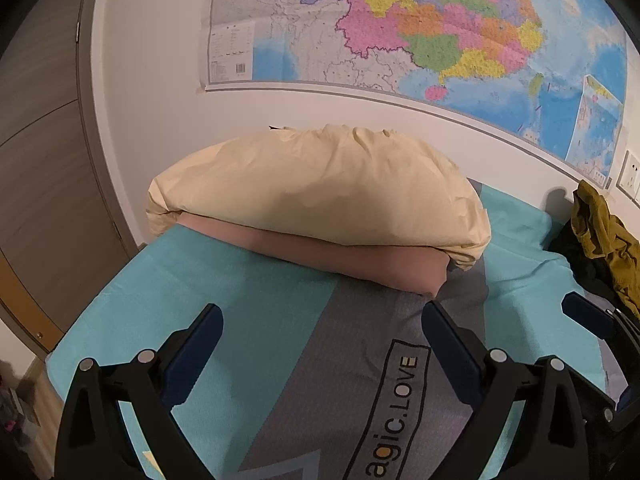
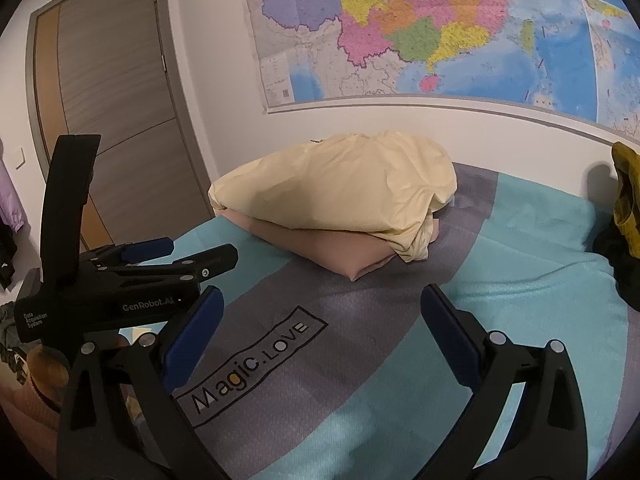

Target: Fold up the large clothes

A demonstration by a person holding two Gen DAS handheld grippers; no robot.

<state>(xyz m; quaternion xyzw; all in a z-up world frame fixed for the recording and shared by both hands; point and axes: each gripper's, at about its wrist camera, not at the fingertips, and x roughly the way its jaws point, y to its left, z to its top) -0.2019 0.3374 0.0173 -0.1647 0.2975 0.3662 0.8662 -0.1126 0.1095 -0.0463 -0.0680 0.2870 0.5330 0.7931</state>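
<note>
A crumpled olive-green garment (image 1: 600,228) lies on a black one (image 1: 580,252) at the bed's right side by the wall; the right wrist view shows the olive garment (image 2: 626,196) and the black one (image 2: 616,260) at its right edge. My left gripper (image 1: 320,312) hovers open over the grey stripe of the bedsheet, holding nothing. My right gripper (image 2: 323,294) is also open and empty above the "Magic.LOVE" print (image 2: 252,364). The left gripper (image 2: 204,251) sits just left of it. One blue-padded finger (image 1: 586,314) of the right gripper shows at the left view's right edge.
A cream pillow (image 1: 316,188) rests on a pink pillow (image 1: 352,260) at the head of the teal and grey bed (image 1: 248,280). A large map (image 1: 400,28) hangs on the white wall. A grey door (image 2: 112,120) stands to the left.
</note>
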